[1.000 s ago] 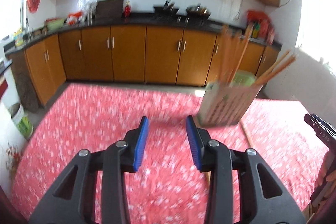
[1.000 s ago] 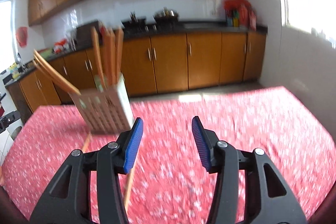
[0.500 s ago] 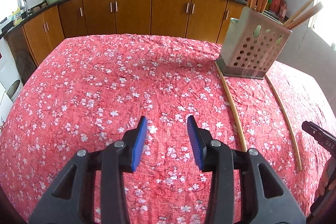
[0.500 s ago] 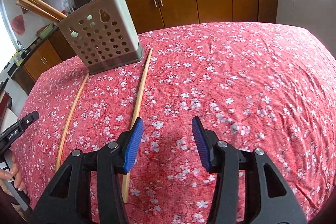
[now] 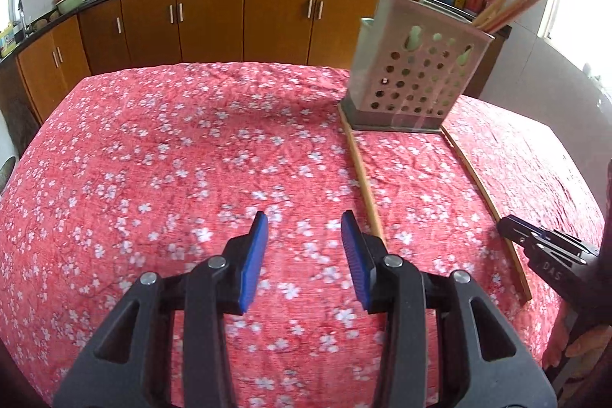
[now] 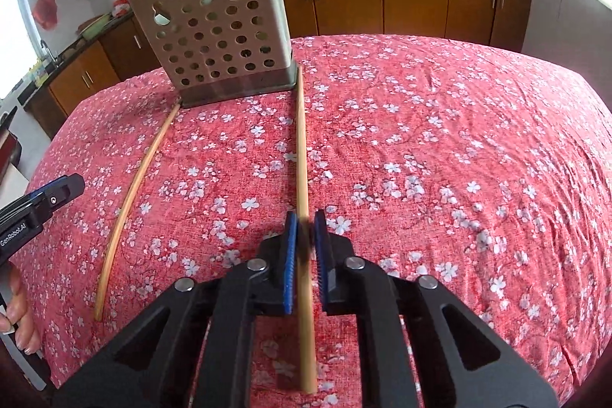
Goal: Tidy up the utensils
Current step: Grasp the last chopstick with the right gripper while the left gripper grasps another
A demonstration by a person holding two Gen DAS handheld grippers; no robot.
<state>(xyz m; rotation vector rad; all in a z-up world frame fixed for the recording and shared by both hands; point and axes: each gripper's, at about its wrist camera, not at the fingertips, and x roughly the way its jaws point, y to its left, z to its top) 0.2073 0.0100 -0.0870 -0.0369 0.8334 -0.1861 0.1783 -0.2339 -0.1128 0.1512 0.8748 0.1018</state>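
I am closing the right gripper [image 6: 305, 222] on the nearer chopstick [image 6: 303, 155], its jaws drawn narrow around the stick near its near end. I cannot tell whether the blue pads are pressing it yet or just bracketing it. I am taking it low on the shaft because, as I judge it, that leaves the long far end free to tip up and drop into the perforated holder [image 6: 220, 37], which is standing on the red flowered cloth of the bench [image 6: 459, 140] with the stick's far tip just beside its base. A second chopstick [image 6: 132, 186] is lying left of the first. I am keeping the left gripper [image 5: 304, 228] wide and empty, hovering over bare cloth, probably ready for that second stick.
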